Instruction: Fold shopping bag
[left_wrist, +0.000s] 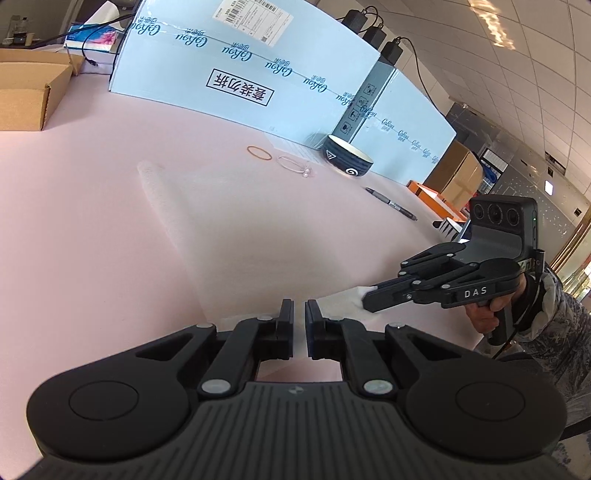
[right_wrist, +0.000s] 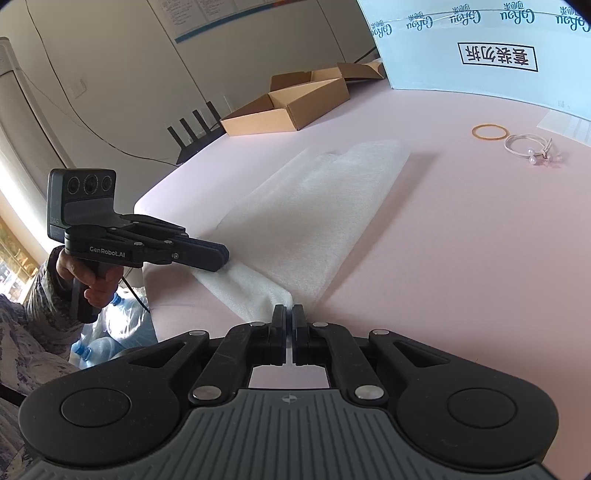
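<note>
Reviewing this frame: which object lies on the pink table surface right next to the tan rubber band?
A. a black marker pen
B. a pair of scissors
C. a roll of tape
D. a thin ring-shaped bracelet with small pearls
D: in the right wrist view the pearl bracelet lies just beside the rubber band; the pen lies farther off, past the bowl.

Black hand-held gripper (left_wrist: 367, 297), patterned grey sleeve (left_wrist: 565, 325)

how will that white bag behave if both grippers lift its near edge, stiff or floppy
Probably floppy: the white bag lies flat on the pink table with soft creases, and bunches where the right gripper pinches it. It looks thin and light, so it should lift easily. The span between the right gripper and the left gripper would likely sag.
</note>
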